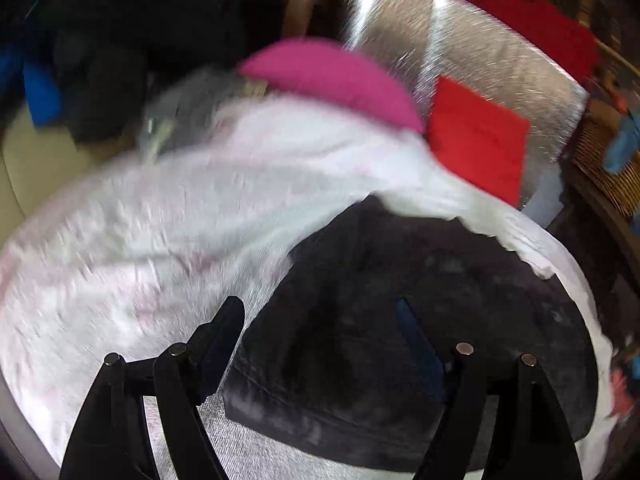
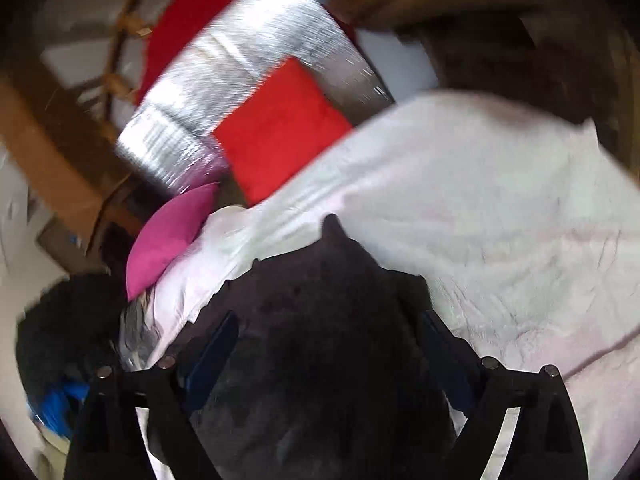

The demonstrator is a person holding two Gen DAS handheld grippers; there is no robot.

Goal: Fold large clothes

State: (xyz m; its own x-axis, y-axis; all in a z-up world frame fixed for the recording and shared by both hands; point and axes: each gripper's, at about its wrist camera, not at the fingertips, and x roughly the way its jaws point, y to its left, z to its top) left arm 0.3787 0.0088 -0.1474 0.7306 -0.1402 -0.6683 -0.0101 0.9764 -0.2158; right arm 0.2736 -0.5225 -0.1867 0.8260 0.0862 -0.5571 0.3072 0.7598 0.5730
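A dark garment (image 1: 420,340) is lying nearest both cameras, spread between the jaws of the left gripper (image 1: 320,316) and the right gripper (image 2: 328,324). Both pairs of jaws are standing released, wide apart, with the dark cloth beneath them. The garment is resting on a white sheet (image 1: 160,220) covering a silver foil mat (image 1: 480,52). A pink folded cloth (image 1: 332,76) and a red folded cloth (image 1: 476,140) are sitting beyond it, just beside each other.

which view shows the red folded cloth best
The right wrist view: the red folded cloth lies there nearly whole on the silver mat. The left wrist view shows it smaller, its near edge hidden behind the white garment.
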